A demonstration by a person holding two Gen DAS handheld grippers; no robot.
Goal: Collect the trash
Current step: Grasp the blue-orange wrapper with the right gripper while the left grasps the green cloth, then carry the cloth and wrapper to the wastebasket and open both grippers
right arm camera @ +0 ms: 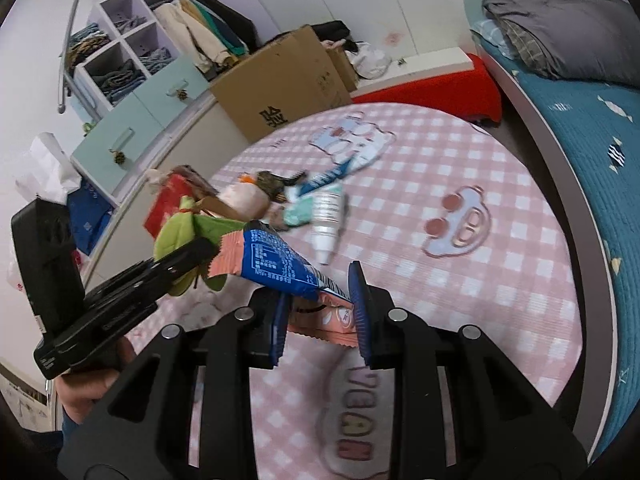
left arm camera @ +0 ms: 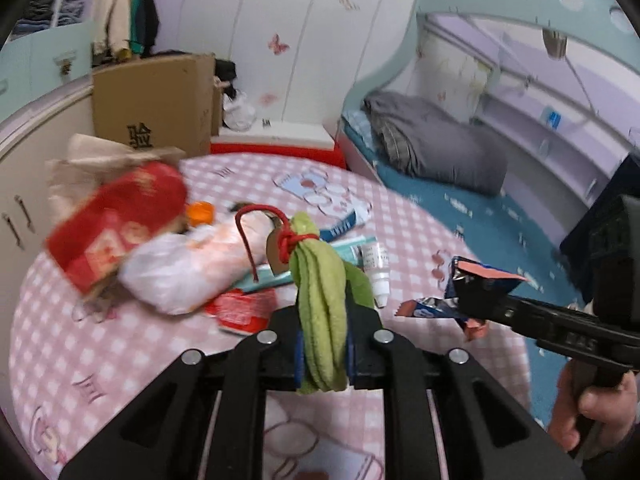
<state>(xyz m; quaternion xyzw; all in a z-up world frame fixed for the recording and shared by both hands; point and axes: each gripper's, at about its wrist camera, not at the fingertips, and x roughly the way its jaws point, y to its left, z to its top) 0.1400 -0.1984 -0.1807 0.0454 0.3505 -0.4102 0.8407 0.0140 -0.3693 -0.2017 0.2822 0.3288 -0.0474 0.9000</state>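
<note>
Left tool pinches green cloth; right tool clamps snack wrapper; bare mat rightward.

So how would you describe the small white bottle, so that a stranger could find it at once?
Look at the pink checked table, at the litter pile near its middle. The bottle lies on its side at the pile's edge, beside a blue wrapper. It is the only white thing with a pointed nozzle and a printed label.

Left hand-held gripper clamped shut; right hand-held gripper half closed, both raised, side by side.
</note>
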